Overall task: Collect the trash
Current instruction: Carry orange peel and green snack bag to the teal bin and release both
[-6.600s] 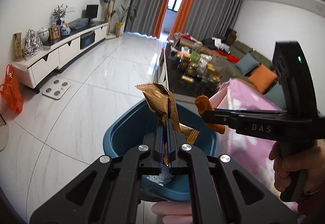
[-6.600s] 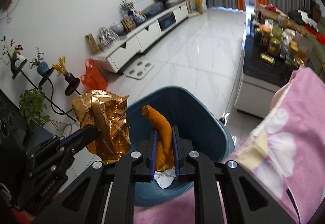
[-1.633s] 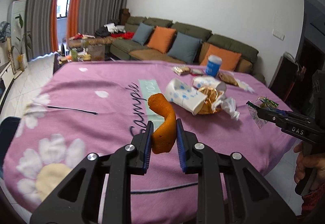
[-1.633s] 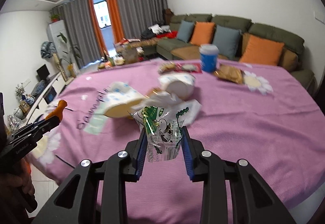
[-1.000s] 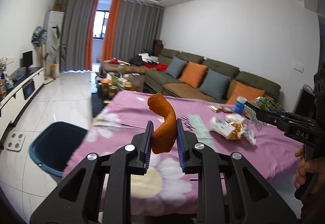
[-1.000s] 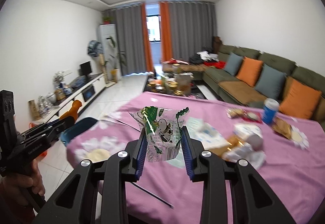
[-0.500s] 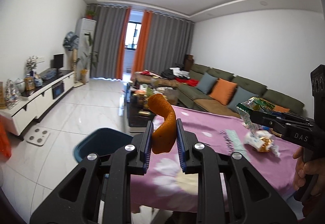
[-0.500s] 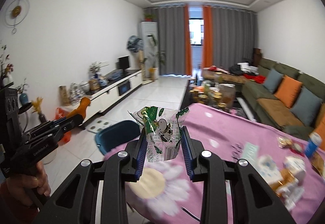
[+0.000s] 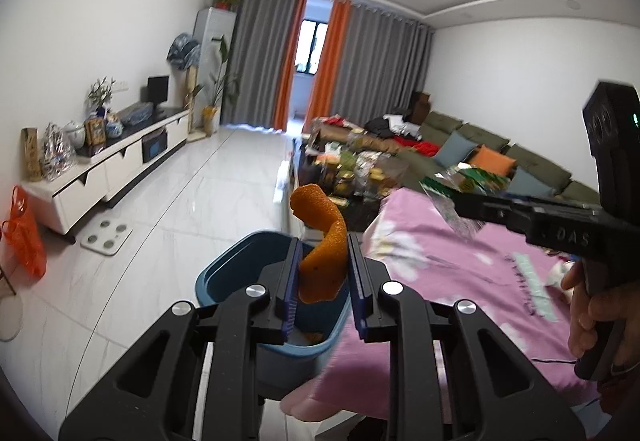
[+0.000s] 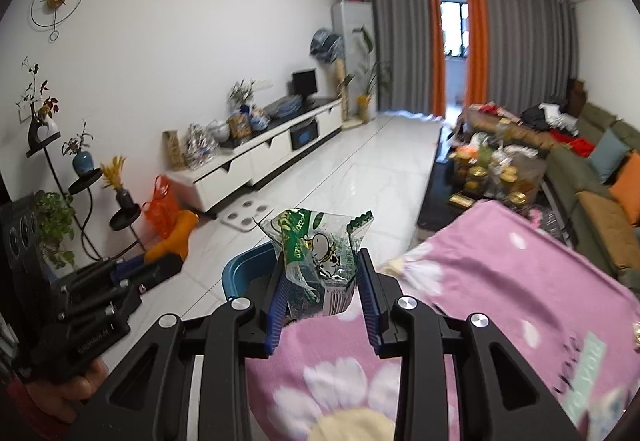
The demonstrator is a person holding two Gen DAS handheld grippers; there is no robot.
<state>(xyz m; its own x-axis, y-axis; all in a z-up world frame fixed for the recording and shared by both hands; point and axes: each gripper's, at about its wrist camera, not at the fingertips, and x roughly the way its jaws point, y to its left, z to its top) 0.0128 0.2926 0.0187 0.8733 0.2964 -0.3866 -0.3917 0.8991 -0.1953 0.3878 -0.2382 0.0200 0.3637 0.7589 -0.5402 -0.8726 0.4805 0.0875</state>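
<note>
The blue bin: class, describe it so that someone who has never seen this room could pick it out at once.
Start at the table with the pink flowered cloth and look down at the white tiled floor by its near corner. There stands the blue bin, just below the orange peel pinched in the left gripper. It is the only deep, open, dark teal tub on that floor.

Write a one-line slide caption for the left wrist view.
Left tongs grip an orange peel above the blue bin beside the pink-clothed table.

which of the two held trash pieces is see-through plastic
The crinkled clear wrapper with green print in the right gripper; the left gripper holds an opaque curled orange peel.
</note>
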